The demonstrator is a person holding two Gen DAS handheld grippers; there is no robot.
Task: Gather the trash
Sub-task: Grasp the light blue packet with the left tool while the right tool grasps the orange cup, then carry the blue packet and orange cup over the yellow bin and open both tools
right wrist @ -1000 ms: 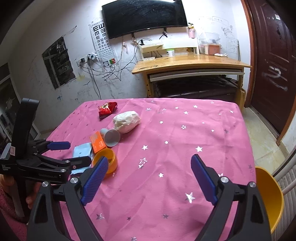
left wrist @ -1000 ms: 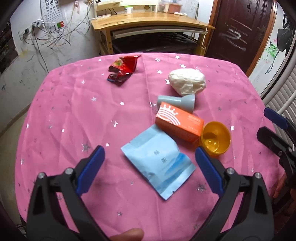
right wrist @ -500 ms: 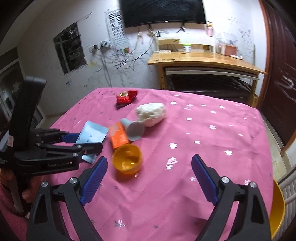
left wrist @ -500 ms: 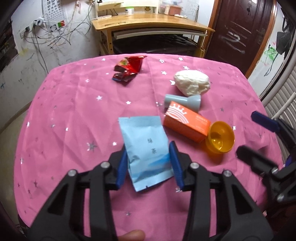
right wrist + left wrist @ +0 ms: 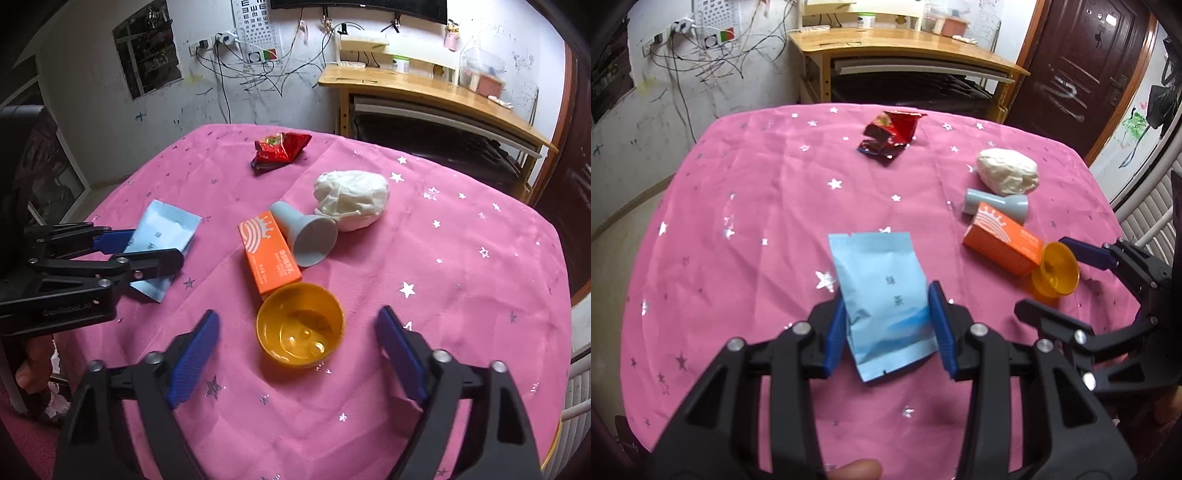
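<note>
My left gripper [image 5: 888,328] is shut on a light blue packet [image 5: 882,288] at the near left of the pink star-print tablecloth [image 5: 757,221]; the right wrist view shows that grip from the side [image 5: 147,251]. My right gripper [image 5: 297,354] is closing around a yellow cup [image 5: 299,328], which stands upright between the jaws with the pads clear of it. Behind the cup lie an orange box [image 5: 267,254], a grey-blue cup [image 5: 306,236] on its side, a white crumpled wad [image 5: 351,199] and a red wrapper [image 5: 280,147].
A wooden desk [image 5: 905,40] stands behind the table, with a dark door [image 5: 1082,74] to its right and a white radiator [image 5: 1145,206] by the table's right edge. Loose cables hang on the wall [image 5: 258,70]. The cloth's right half [image 5: 461,258] holds nothing.
The left jaws closed on the blue packet, which has turned and shifted with the gripper. The right gripper came over to the yellow cup and its jaws have narrowed.
</note>
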